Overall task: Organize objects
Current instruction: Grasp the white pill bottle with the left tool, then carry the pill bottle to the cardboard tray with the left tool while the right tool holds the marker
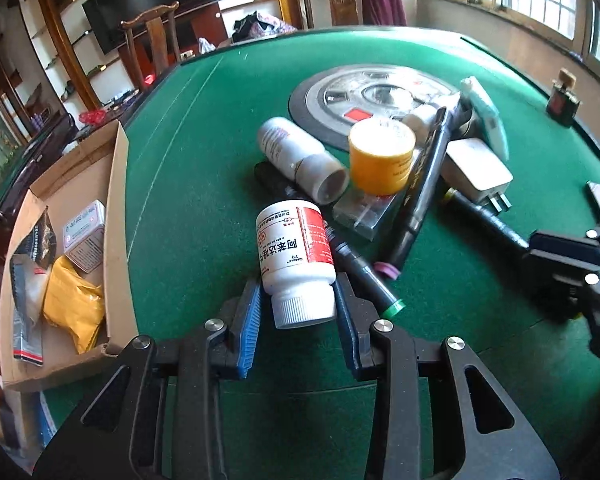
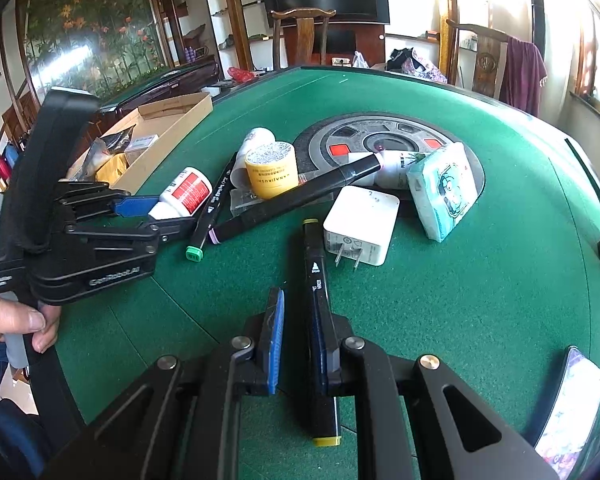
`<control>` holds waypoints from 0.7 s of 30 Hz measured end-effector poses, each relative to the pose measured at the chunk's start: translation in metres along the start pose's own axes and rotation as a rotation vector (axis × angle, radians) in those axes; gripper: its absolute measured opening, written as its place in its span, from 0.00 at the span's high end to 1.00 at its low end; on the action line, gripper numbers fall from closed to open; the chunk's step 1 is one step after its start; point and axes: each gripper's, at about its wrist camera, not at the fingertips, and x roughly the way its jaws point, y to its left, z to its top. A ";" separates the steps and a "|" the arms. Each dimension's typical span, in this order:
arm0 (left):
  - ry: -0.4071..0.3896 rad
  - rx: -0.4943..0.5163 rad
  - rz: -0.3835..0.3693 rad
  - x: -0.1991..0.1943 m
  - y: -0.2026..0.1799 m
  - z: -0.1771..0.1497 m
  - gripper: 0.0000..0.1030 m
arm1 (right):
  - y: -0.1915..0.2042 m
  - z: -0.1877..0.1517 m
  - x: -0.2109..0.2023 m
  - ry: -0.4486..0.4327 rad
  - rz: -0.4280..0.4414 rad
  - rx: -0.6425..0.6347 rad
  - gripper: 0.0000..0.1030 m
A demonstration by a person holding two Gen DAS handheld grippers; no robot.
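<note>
The left gripper [image 1: 298,308], ribbed blue pads, clasps a smooth white plastic pill bottle [image 1: 296,252] lying on the green felt table [image 1: 188,184], near the cardboard box [image 1: 118,216]. The right gripper [image 2: 298,344] stands partly open around a slim black marker [image 2: 320,320], right of that box.

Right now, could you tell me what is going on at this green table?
A person is sorting clutter from a green felt table using two handheld grippers. The left gripper has its fingers on either side of a white medicine bottle with a red label, lying on its side. The right gripper is at a black marker with yellow ends, which lies against one finger with a gap to the other. A cardboard box at the table's left edge already holds several packets. A yellow jar, other markers and a white charger are still out.
</note>
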 end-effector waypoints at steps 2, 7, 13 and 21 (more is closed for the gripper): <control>-0.023 -0.012 -0.004 -0.008 0.004 0.001 0.67 | 0.000 0.000 0.000 0.000 0.002 0.001 0.88; -0.071 -0.065 -0.064 -0.031 0.019 0.008 0.67 | 0.002 0.000 -0.001 -0.005 0.011 0.000 0.88; -0.091 -0.106 -0.143 -0.042 0.024 0.014 0.67 | -0.001 0.005 -0.004 -0.017 0.055 0.056 0.88; -0.101 -0.119 -0.173 -0.045 0.029 0.011 0.67 | 0.024 0.016 0.000 -0.028 0.095 0.069 0.88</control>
